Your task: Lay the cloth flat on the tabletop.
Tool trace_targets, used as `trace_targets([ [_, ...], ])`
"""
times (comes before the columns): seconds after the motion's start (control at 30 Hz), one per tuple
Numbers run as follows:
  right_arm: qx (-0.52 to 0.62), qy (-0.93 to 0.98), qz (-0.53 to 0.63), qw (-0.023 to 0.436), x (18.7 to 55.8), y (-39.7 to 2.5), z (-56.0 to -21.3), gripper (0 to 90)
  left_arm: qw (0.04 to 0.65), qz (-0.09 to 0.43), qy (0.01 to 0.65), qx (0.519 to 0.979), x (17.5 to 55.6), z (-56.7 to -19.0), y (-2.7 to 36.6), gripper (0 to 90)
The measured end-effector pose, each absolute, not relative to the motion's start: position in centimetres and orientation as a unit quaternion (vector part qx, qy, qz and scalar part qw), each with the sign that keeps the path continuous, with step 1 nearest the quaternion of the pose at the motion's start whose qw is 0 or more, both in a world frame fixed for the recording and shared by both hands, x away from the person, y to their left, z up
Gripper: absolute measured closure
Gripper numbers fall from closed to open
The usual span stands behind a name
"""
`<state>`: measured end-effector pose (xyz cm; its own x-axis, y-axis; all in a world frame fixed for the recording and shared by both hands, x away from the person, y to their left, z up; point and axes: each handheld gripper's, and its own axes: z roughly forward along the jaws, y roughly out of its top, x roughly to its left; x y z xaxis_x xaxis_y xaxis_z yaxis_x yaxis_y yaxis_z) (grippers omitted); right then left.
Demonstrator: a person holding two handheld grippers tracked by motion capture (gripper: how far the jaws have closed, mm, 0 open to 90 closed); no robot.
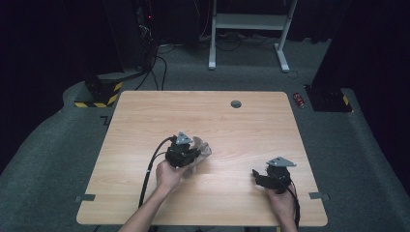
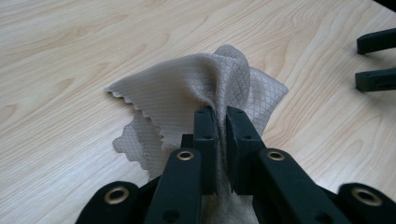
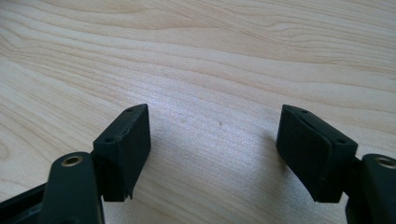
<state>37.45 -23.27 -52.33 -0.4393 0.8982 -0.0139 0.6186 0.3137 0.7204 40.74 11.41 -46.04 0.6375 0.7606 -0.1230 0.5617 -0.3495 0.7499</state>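
L tongs (image 2: 219,122) pinch a fold of the beige microfibre cloth (image 2: 196,88), jaws pressed together on it; rest of cloth fans out toward 12 o'clock, zigzag edge at 9, lower corner touching the wooden bench (image 2: 60,56). High view: cloth (image 1: 202,151) just off bench centre, L tongs (image 1: 186,151) on it. R tongs (image 3: 214,144) spread wide over bare bench, at 4 o'clock from cloth, well apart (image 1: 265,175).

Light wooden table (image 1: 145,116), beige cloth (image 2: 187,88) bunched near its middle
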Motion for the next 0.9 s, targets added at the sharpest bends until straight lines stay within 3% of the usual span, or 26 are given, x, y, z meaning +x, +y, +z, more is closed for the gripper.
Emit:
trace_targets([
  [0.7, 0.487, 0.781, 0.329, 0.212, 37.4, -23.2, -52.3, 26.0, 0.405, 0.103, 0.381, 0.824, 42.1, -46.7, 6.6, 83.0],
  [0.9, 0.486, 0.781, 0.329, 0.212, 37.4, -23.3, -52.3, 26.0, 0.394, 0.092, 0.382, 0.831, 42.4, -47.8, 5.8, 79.4],
])
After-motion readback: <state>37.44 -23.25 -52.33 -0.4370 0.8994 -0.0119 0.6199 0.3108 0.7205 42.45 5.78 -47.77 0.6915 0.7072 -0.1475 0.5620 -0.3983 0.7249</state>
